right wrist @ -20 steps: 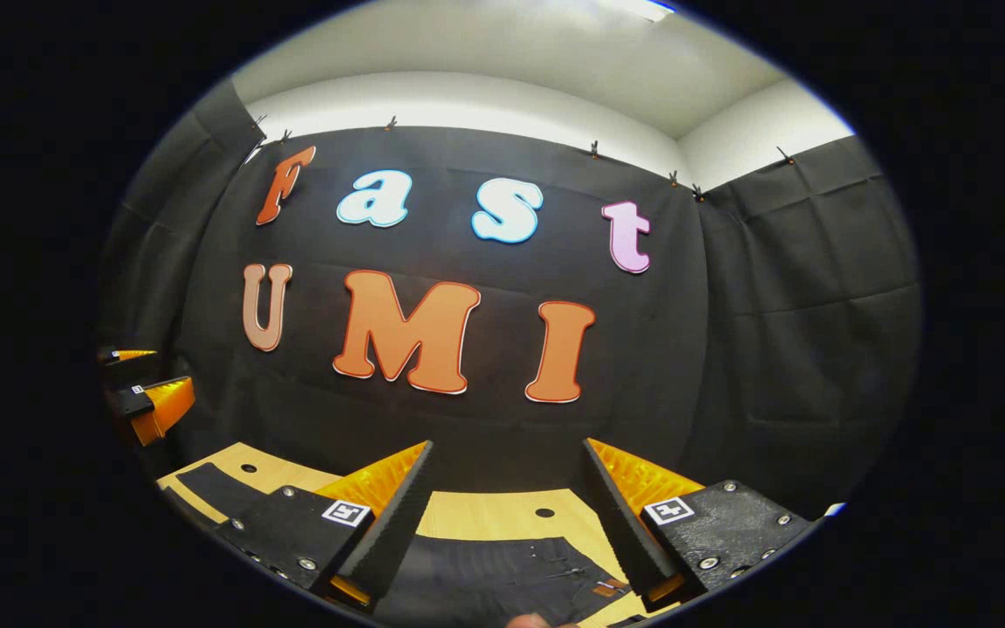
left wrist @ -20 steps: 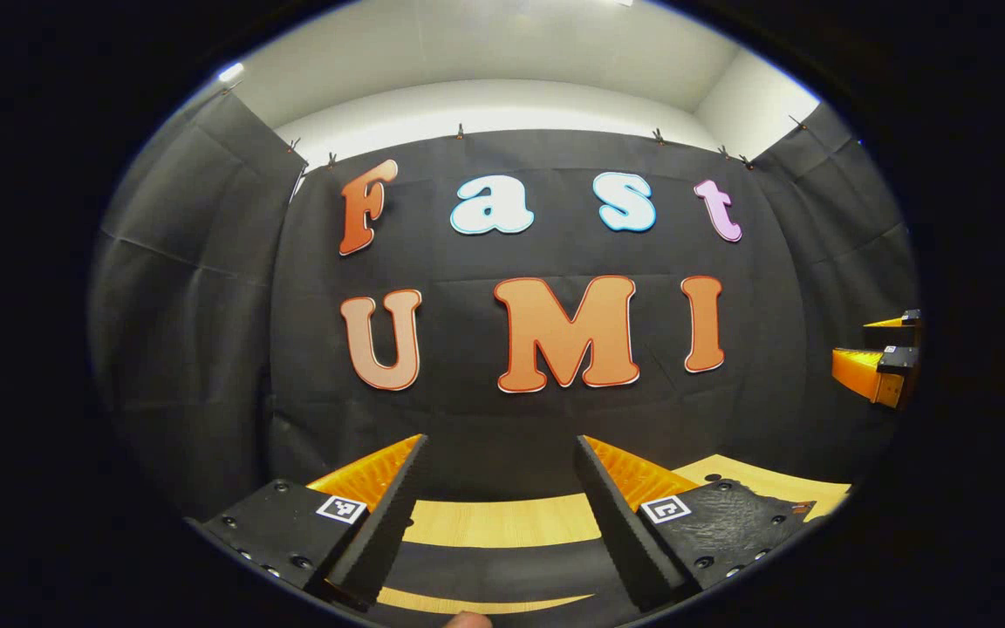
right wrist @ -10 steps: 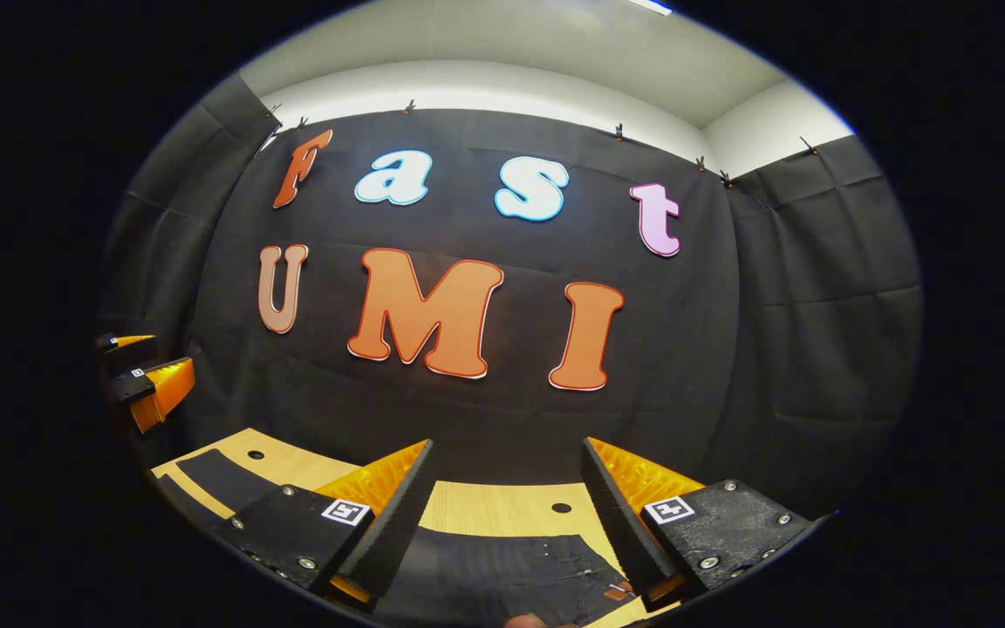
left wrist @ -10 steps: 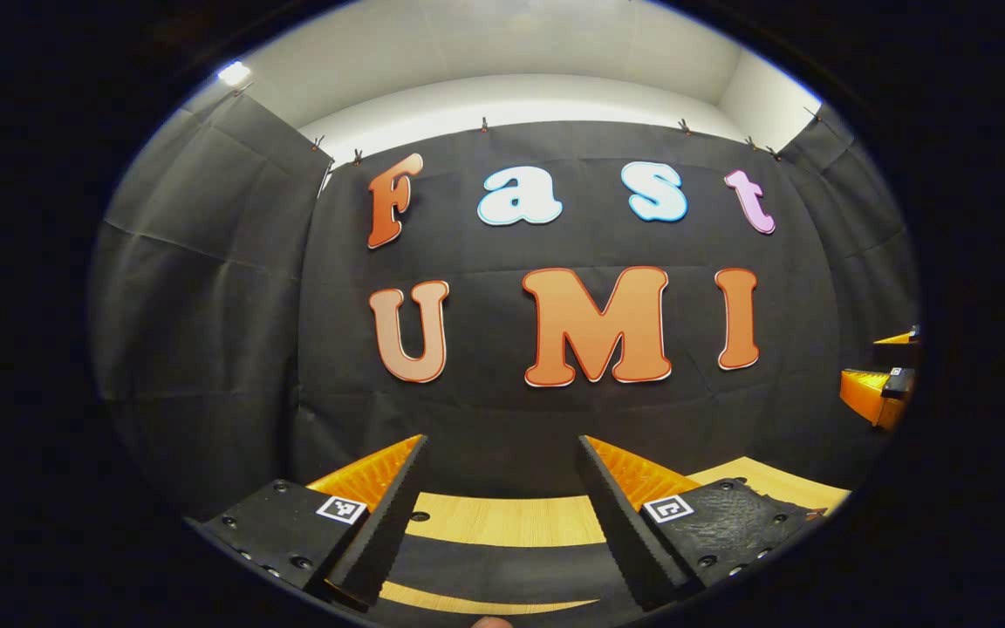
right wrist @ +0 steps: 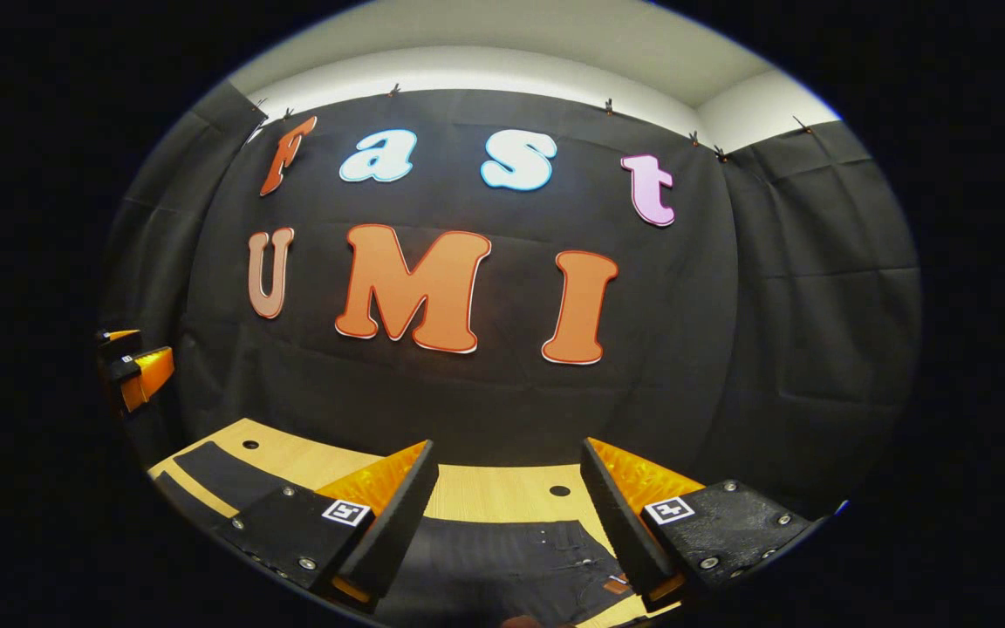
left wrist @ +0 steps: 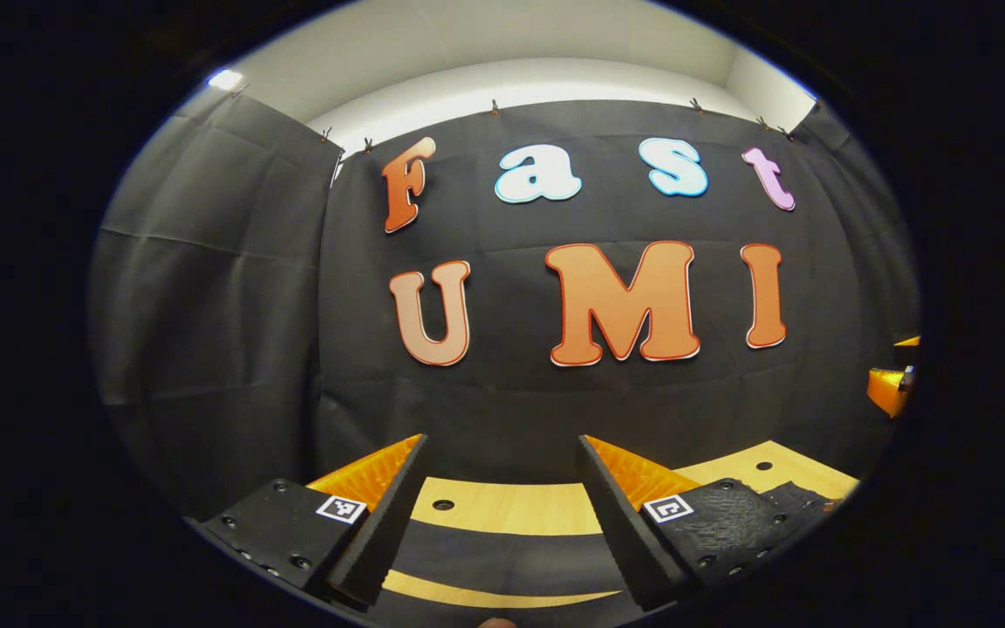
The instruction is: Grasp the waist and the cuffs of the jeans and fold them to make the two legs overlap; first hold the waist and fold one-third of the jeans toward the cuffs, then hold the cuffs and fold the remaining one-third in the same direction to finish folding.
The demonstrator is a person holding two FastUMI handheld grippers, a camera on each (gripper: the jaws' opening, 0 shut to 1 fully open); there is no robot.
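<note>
1. Dark denim jeans (right wrist: 502, 558) lie flat on the wooden table (right wrist: 485, 490); legs run to the left, waist sits under the right gripper (right wrist: 509, 506)
2. Left gripper (left wrist: 501, 501): jaws spread wide, holding nothing, above a leg (left wrist: 502, 551) near the cuffs
3. Right gripper: jaws likewise apart, empty, waistband just below
4. Judgement: lower both together, pinch only the near edge, lift evenly so one leg lands square on the other

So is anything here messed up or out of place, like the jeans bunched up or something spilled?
Nothing stands out. The dark jeans lie flat on the wooden table, with no bunching or spill that I can see. The left gripper and the right gripper both hang open above them.
</note>
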